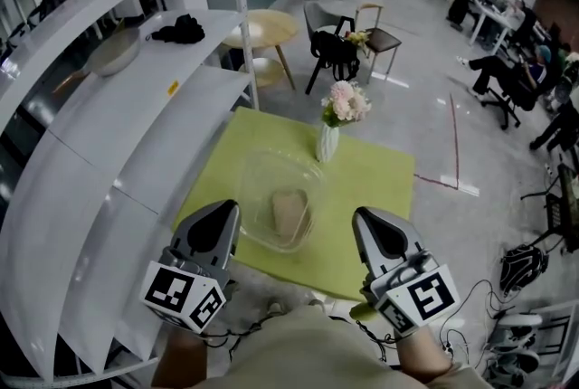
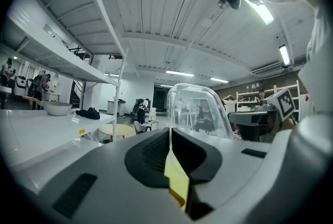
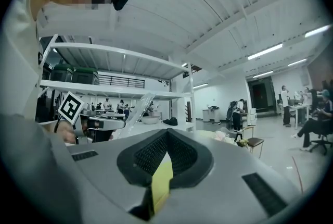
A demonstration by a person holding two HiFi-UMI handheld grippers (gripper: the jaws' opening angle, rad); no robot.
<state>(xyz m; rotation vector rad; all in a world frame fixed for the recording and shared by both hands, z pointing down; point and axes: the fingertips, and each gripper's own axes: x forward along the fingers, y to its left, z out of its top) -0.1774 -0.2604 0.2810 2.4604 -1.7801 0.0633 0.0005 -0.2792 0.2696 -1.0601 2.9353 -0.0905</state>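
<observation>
Head view and both gripper views of one moment at a small table covered by a lime-green cloth [image 1: 384,184]. A clear plastic clamshell container [image 1: 279,197] sits near the middle of the cloth, between the two tools and a little beyond their tips. It holds a pale beige wedge of food [image 1: 289,213]. Its transparent shell rises tall past the jaws in the left gripper view [image 2: 196,108], but whether the lid is latched or standing open cannot be told. The left gripper [image 1: 226,208] hovers at the near left of the container. Its jaws are clenched tip to tip on nothing [image 2: 170,132], and only green cloth shows through the slot below the tips. The right gripper [image 1: 362,215] is at the near right, level with the other. It is likewise closed and empty [image 3: 166,134]. Neither tool touches the container. As a judgement, this is a stand-off stage: both tools are poised beside the container and no grasp is begun. Any hold on the thin, flexible shell from here would call for the jaws to be parted first, and for a light pinch at a rim or tab. A white ribbed vase of pink and white flowers [image 1: 328,141] stands just behind the container. A white shelving unit [image 1: 109,152] runs along the left, carrying a pale shallow bowl [image 1: 114,52] and a black bundle [image 1: 179,30].
</observation>
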